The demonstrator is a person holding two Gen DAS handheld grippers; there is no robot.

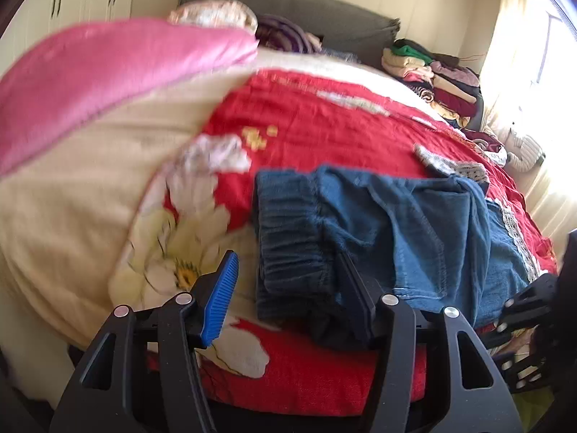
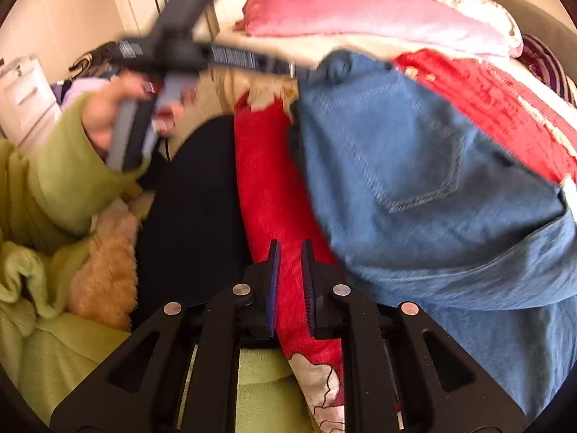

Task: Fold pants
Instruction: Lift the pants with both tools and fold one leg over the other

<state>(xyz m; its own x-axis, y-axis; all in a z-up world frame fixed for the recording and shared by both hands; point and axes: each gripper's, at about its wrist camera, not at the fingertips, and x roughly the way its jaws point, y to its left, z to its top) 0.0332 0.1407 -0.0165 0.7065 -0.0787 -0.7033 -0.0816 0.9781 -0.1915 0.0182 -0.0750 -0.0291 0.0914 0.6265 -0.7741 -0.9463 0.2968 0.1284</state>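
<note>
Blue jeans (image 1: 414,223) lie crumpled on the red flowered bedspread (image 1: 324,115), with their elastic waistband (image 1: 292,231) toward me. In the left wrist view my left gripper (image 1: 286,258) stands open around that waistband. The cloth drapes over the right finger, and the blue left pad (image 1: 220,299) is clear of it. In the right wrist view the jeans (image 2: 414,166) show a back pocket, and the left gripper (image 2: 310,70) reaches their top edge. My right gripper (image 2: 290,245) hovers at the jeans' near edge over the bedspread (image 2: 263,187), its jaws barely apart with nothing pinched.
A pink blanket (image 1: 108,68) and pillows lie toward the grey headboard (image 1: 306,11). A stack of folded clothes (image 1: 443,79) sits at the far right of the bed by a bright window. A person's green sleeve (image 2: 61,180) and dark trousers (image 2: 194,198) are beside the bed edge.
</note>
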